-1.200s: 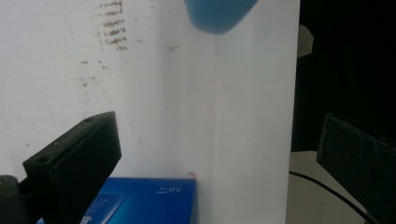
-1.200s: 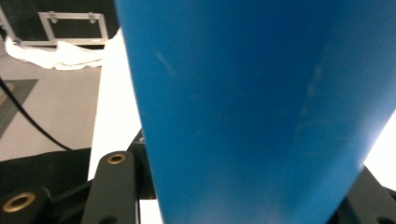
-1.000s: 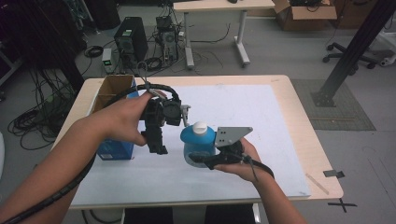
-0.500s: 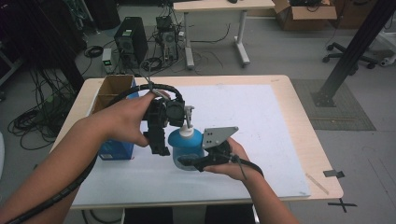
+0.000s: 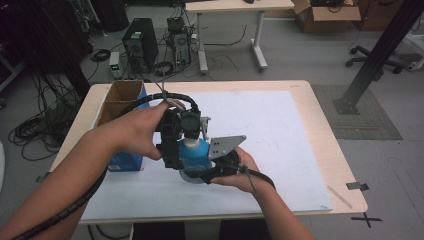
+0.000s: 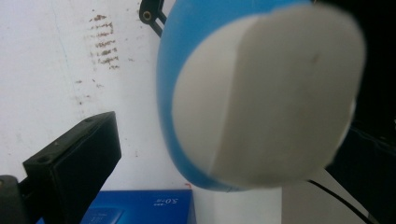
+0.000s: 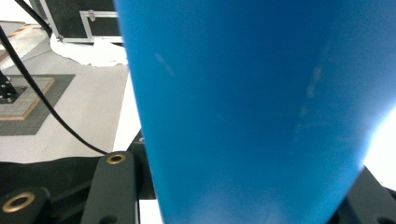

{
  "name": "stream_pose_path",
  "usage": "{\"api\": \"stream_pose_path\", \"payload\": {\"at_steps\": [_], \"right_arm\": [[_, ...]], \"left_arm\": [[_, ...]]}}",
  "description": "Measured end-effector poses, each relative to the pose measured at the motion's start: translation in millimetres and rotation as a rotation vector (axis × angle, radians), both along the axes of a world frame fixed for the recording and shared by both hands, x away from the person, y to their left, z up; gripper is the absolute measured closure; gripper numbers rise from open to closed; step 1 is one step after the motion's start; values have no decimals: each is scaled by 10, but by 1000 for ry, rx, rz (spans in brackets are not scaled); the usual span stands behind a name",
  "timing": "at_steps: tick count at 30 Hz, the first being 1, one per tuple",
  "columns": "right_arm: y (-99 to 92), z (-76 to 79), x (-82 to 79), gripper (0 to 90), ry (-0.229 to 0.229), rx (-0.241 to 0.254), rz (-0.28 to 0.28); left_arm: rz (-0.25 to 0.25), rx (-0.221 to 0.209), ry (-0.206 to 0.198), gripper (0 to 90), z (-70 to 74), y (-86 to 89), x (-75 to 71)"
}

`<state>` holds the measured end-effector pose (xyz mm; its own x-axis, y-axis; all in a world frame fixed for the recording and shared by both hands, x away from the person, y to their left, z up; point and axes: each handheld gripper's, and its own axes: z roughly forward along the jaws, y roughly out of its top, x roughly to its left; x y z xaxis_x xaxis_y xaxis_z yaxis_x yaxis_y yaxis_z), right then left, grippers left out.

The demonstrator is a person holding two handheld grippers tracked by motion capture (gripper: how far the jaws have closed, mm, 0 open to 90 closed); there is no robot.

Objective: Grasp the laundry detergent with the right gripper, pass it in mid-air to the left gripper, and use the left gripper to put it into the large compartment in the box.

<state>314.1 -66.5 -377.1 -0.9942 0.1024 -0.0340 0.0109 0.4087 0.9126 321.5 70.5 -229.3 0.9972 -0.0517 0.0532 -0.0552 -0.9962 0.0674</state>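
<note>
At centre of wooden table [image 5: 325, 150], over white mat [image 5: 270, 125]: blue plastic pump bottle with white label and white pump head [image 5: 196, 151], upright, long axis vertical, pump at 12 o'clock. Whether base rests on mat or hangs just above it cannot be told.

Right gripper [image 5: 194, 172]: comes in from 5 o'clock, clamped on lower body of bottle; blue wall [image 7: 252, 112] seen pressed between its jaws in right gripper view.

Left gripper [image 5: 181, 150]: points down from 10 o'clock, jaws apart. In left gripper view, visible jaw stands clear at 8 o'clock of bottle [image 6: 261, 93], strip of mat between them; other jaw hidden behind bottle.

Deciding relation: bottle lies just at 3 o'clock of left gripper in high view, upper body and pump between or beside its open jaws. Left hand nearer pump; right hand holds base. Judged next: left closes on neck or presses pump.

Noted at 9 o'clock: small blue carton [image 5: 125, 161], well clear of grip.
</note>
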Motion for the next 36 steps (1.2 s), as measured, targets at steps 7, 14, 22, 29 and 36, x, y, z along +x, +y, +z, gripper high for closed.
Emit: {"api": "stream_pose_path", "payload": {"at_steps": [7, 14, 22, 29, 36], "right_arm": [[53, -33, 29, 453, 0, -10, 0], [129, -115, 43, 453, 5, -16, 5], [162, -111, 32, 452, -1, -16, 10], [152, -97, 25, 452, -12, -18, 8], [152, -88, 23, 452, -17, -18, 7]], "left_arm": [[-3, 1, 1, 2, -31, -23, -6], [-12, 17, 1, 2, -99, -39, -24], [-14, 25, -20, 2, -142, -47, -36], [-13, 23, -24, 18, -148, -54, -43], [-16, 23, -37, 51, -156, -59, -45]]}}
